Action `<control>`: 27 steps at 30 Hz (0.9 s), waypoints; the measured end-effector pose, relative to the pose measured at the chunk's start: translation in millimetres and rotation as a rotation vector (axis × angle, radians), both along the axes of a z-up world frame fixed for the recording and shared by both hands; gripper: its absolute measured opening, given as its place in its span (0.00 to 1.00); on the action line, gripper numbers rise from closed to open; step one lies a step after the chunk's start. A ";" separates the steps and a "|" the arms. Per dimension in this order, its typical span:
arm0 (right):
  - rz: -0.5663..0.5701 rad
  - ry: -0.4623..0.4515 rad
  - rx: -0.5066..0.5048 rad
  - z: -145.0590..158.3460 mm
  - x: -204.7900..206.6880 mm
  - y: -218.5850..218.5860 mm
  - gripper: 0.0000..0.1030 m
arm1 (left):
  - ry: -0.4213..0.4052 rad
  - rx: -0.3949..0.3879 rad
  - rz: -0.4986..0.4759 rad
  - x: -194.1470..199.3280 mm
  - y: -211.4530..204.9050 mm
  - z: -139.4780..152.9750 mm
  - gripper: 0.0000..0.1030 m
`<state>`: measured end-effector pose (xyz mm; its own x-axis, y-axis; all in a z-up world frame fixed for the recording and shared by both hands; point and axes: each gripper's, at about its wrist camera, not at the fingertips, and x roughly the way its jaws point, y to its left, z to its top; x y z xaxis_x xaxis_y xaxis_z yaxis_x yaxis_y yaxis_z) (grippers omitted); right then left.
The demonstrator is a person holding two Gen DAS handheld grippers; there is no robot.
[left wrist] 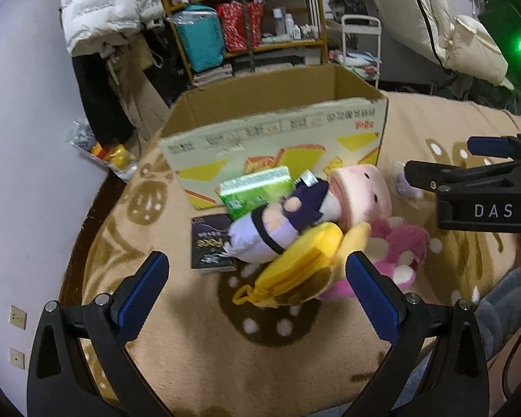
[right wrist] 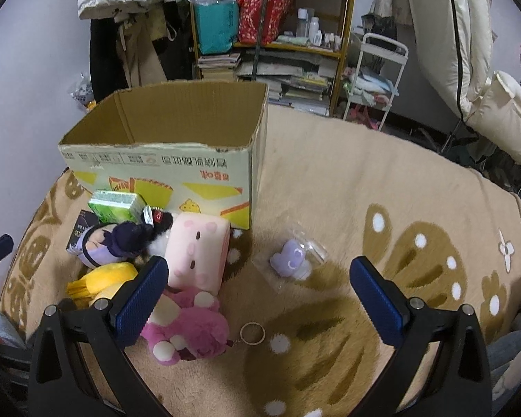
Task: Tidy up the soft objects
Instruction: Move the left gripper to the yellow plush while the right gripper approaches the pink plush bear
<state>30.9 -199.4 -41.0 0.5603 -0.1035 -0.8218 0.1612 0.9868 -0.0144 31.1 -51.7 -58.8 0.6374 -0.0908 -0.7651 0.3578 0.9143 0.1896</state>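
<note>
pink bear (right wrist: 187,333), perhaps yellow pouch (left wrist: 295,271)

A cardboard box (right wrist: 163,160) stands on the blanket (right wrist: 330,187) toward its far left corner. Against the box's near wall lies a heap: tissue pack (right wrist: 116,205) at the left, doll (right wrist: 118,243) before it, pillow plush (right wrist: 199,250) to the right, bear plush (right wrist: 191,333) nearest. A bagged small plush (right wrist: 291,255) lies apart, right of the heap

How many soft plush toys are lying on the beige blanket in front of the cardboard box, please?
5, all outside the box: purple-dressed doll, pink block-shaped plush, yellow plush pouch, magenta fluffy bear, and, apart to the right, a small lilac plush in clear packaging. Others could be hidden underneath.
</note>
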 end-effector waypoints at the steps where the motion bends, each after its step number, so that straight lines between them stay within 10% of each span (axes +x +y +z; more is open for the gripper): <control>1: 0.001 0.010 0.000 -1.7 1.7 -0.9 1.00 | 0.006 0.008 -0.008 0.0 -2.6 -2.8 0.98; 27: 0.026 0.276 0.190 -59.4 10.9 -0.5 1.00 | 0.107 0.065 -0.015 16.0 -11.4 -50.1 0.97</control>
<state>41.8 -199.9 -100.4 0.3141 0.0772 -0.9462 0.1514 0.9799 0.1302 47.1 -63.1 -108.9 0.5509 -0.0475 -0.8332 0.3924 0.8959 0.2084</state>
